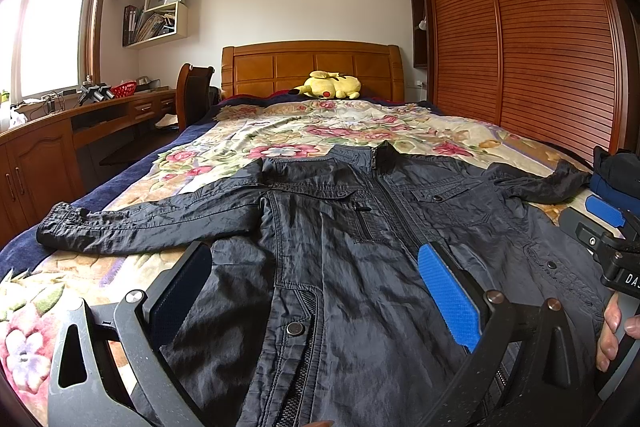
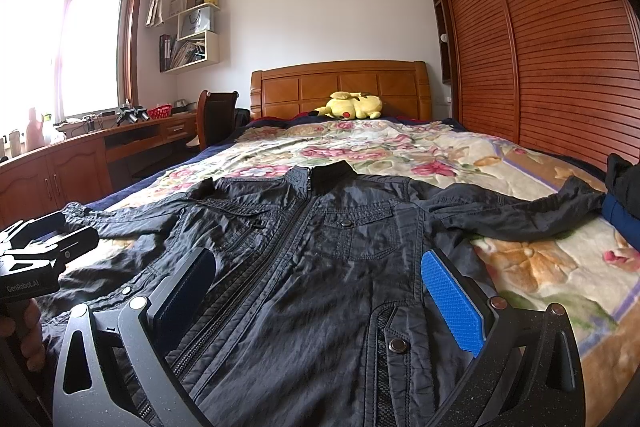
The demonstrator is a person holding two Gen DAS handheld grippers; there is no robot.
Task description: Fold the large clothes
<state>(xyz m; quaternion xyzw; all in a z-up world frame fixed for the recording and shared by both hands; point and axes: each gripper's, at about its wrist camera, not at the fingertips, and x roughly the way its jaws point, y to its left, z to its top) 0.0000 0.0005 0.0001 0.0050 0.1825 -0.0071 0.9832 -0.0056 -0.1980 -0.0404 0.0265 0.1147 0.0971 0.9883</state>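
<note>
A: Where is the jacket (image 1: 360,235)?

B: Flat on the flowered blanket (image 1: 280,131), front up, zip closed, collar toward the headboard (image 1: 312,67), both sleeves spread sideways.

A: State of the tongs?

B: Left gripper (image 1: 316,291) and right gripper (image 2: 320,291) both stand apart, holding nothing, above the lower body of the jacket.

A: Recommended procedure for the first fold?

B: Probably begin with a sleeve. Pinch the left sleeve (image 1: 120,227) near its cuff, lift slightly, lay it across the chest. Keep the cloth taut to avoid creases. Repeat with the right sleeve (image 2: 520,211), which ends beside a dark bundle (image 2: 624,195).
</note>
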